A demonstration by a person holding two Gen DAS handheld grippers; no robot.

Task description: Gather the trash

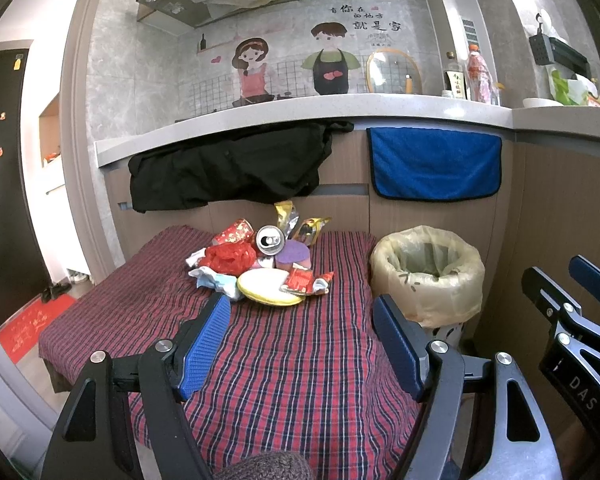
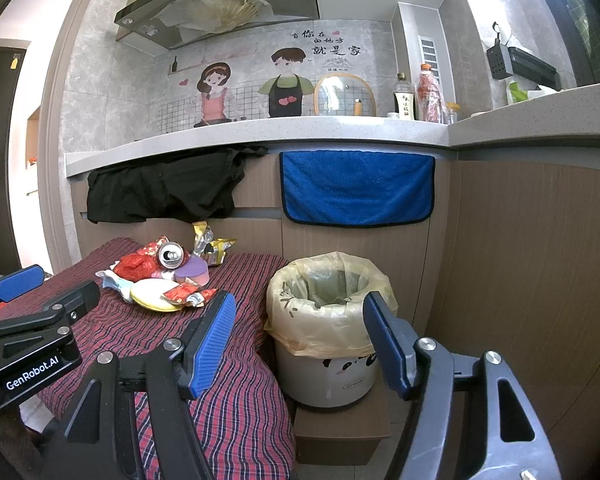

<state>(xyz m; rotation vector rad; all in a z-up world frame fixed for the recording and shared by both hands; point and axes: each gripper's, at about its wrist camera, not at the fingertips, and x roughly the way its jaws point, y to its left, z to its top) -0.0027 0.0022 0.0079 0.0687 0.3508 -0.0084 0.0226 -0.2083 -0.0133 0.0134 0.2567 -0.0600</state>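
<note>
Both tools, left tool [image 1: 302, 312] and right tool [image 2: 300, 312], gape empty before colourful crumpled trash [image 1: 260, 264].

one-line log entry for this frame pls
phase: pre-grasp | left gripper: open, empty | right gripper: open, empty | trash pile: on plaid cloth | bin: lined, right of pile

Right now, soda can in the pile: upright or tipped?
Tipped. The can lies on its side atop the trash pile, its opened top facing both cameras.

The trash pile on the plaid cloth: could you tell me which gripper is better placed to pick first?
Probably the left gripper: open, pointed at the trash pile. The right gripper faces the lined bin.
</note>
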